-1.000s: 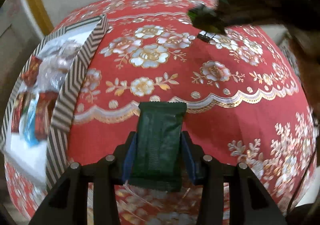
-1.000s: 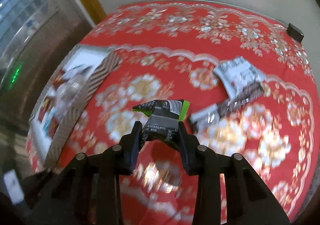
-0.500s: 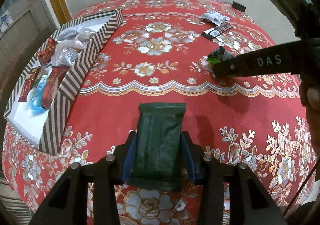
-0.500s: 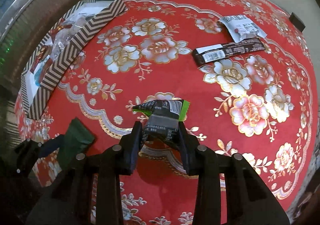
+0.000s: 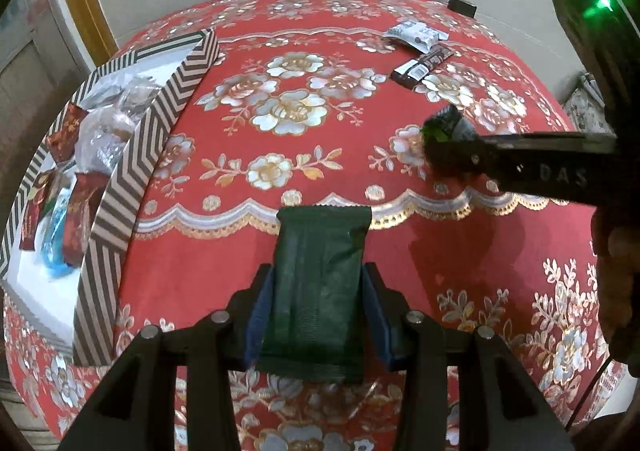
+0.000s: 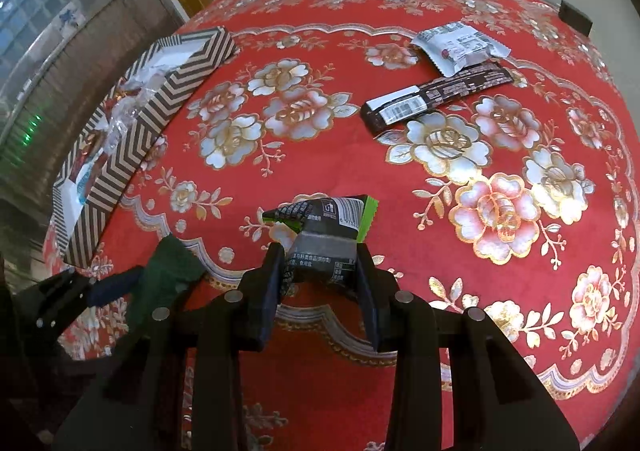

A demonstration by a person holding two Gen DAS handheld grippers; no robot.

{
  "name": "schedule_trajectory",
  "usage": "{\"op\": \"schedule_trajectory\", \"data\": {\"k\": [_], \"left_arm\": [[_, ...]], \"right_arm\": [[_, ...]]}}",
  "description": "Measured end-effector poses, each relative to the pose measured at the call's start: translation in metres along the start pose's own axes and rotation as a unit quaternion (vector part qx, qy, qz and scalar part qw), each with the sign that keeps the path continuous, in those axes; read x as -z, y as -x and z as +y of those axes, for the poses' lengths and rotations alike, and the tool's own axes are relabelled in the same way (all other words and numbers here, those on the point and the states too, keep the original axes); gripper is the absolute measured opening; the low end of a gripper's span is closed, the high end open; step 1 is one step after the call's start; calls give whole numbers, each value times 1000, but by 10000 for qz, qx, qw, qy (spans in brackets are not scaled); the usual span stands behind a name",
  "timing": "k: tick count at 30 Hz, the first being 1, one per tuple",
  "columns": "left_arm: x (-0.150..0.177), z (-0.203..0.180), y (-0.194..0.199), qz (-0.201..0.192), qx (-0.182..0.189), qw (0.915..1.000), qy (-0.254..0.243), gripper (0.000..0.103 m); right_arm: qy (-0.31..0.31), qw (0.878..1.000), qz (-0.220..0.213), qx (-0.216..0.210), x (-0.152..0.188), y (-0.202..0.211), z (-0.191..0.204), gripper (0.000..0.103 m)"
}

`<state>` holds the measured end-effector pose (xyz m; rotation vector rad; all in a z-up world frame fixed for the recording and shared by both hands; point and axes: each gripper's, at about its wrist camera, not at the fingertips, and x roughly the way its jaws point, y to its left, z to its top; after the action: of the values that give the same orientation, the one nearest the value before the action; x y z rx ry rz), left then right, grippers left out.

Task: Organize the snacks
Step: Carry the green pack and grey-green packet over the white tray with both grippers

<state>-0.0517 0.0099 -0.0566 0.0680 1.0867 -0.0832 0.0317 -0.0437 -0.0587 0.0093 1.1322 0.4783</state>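
Left wrist view: the left gripper (image 5: 318,291) pinches a dark green packet (image 5: 320,287) above a red floral cloth (image 5: 460,251). Right wrist view: the right gripper (image 6: 320,271) pinches a crumpled grey packet (image 6: 324,235) with lime edges. Farther left sits a striped box (image 5: 132,179) holding wrapped snacks (image 5: 86,155). Farther right on the cloth lie a dark bar (image 6: 436,99) and, touching it, a white packet (image 6: 460,45).

Open cloth (image 5: 320,63) between grippers and box (image 5: 132,171) — 2 packets (image 6: 440,91) far right.
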Motion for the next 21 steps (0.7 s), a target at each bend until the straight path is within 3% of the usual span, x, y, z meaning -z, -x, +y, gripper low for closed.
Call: {"op": "schedule_trajectory", "data": {"k": [16, 19, 21], "left_arm": [[-2, 7, -5, -331, 42, 9994, 30, 58], [-3, 10, -4, -341, 25, 9994, 112, 46], [-4, 16, -3, -307, 175, 9991, 237, 45]], "right_arm": [[61, 9986, -290, -447, -2, 0, -11, 41], [83, 9985, -336, -425, -2, 1, -12, 41], [103, 9985, -371, -386, -1, 2, -13, 35]]}}
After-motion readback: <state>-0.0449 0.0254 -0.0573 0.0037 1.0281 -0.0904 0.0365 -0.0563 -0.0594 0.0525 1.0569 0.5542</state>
